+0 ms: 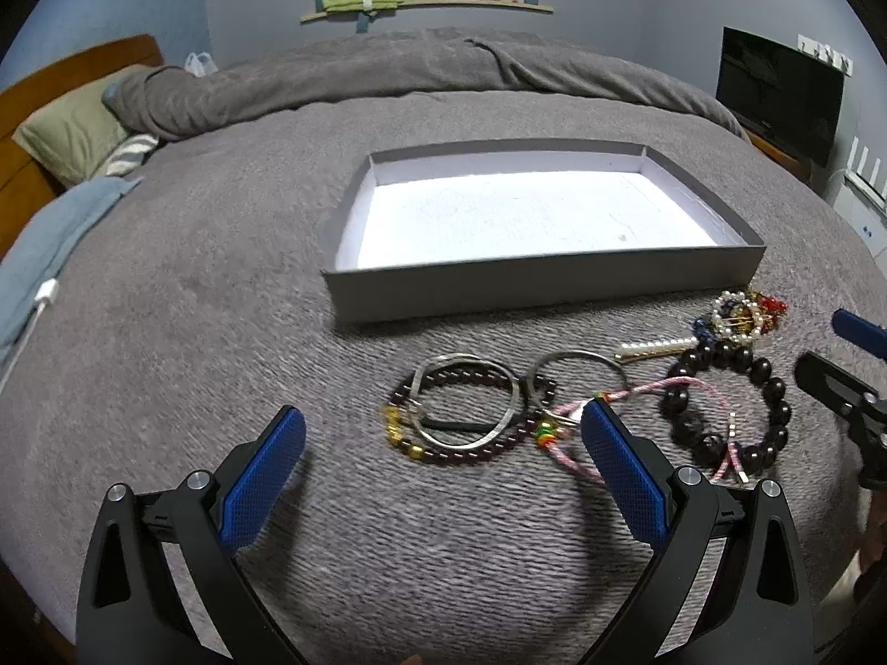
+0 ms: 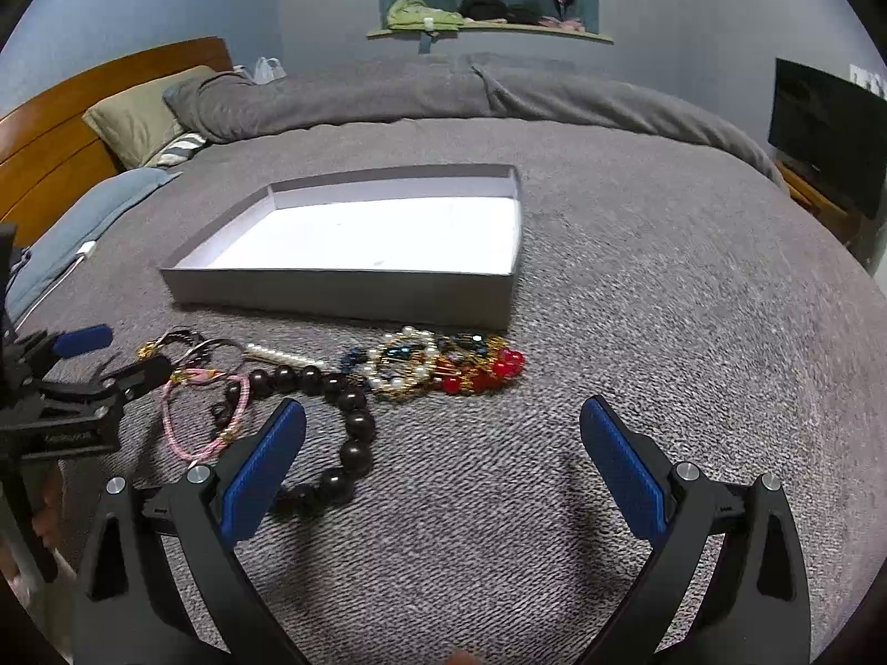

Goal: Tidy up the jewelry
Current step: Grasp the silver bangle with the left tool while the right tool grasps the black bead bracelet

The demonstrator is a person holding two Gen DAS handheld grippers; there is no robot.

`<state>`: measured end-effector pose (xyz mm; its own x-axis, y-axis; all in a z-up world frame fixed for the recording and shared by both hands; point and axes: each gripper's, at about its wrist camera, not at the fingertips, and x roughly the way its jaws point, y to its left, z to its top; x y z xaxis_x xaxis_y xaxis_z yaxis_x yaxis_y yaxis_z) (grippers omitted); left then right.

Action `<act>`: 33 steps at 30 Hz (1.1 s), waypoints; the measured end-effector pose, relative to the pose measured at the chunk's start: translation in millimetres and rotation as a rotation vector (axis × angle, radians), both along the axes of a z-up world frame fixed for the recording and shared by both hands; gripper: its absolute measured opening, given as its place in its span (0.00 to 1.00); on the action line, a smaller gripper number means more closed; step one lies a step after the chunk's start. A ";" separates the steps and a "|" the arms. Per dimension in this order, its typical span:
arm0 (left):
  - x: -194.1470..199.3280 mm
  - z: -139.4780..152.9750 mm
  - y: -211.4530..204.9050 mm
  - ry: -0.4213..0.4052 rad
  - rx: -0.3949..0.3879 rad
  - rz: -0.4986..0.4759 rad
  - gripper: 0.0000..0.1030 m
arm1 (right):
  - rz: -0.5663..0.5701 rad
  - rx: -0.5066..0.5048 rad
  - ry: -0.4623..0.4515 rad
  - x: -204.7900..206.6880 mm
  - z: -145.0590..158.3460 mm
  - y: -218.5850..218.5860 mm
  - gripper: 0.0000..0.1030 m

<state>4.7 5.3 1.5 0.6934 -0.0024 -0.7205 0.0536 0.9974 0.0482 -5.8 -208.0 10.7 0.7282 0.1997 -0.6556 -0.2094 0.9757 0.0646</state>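
A shallow grey box [image 1: 543, 282] with a white inside lies empty on the grey bed cover; it also shows in the right wrist view [image 2: 343, 291]. In front of it lies jewelry: a dark red bead bracelet with silver bangles [image 1: 465, 410], a pink cord bracelet [image 1: 698, 388], a large dark bead bracelet [image 1: 726, 404], a pearl hair clip [image 1: 654, 348] and a pearl-and-red-bead piece [image 1: 745, 313]. My left gripper [image 1: 443, 443] is open, just short of the bangles. My right gripper [image 2: 443, 438] is open over bare cover, right of the dark beads [image 2: 355, 432].
Pillows [image 1: 72, 133] and a wooden headboard [image 2: 50, 127] are at the left. A folded grey duvet [image 1: 388, 72] lies behind the box. A dark TV screen [image 1: 776, 88] stands at the right. A white cable [image 1: 39, 305] lies at the left bed edge.
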 end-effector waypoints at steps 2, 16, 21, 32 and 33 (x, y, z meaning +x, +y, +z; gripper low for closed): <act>1.0 1.1 4.8 -0.004 0.001 -0.004 0.96 | 0.019 0.008 0.001 -2.1 0.7 2.3 0.95; 7.6 0.1 16.6 0.019 -0.053 -0.074 0.69 | 0.107 0.028 0.091 -3.1 -8.0 9.3 0.45; 14.8 -5.1 19.2 0.036 -0.041 -0.072 0.44 | 0.125 0.030 0.111 -3.2 -11.6 13.0 0.36; 24.8 -12.7 14.7 0.041 -0.001 -0.106 0.13 | 0.140 0.050 0.147 1.0 -20.1 16.0 0.30; 25.1 -12.9 15.3 0.040 0.002 -0.105 0.11 | 0.141 0.055 0.152 2.2 -21.1 16.0 0.30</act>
<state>29.8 20.6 -11.3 0.6604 -0.0717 -0.7475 0.1594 0.9861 0.0462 -3.7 -192.0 -10.5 0.5842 0.3312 -0.7409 -0.3273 0.9316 0.1583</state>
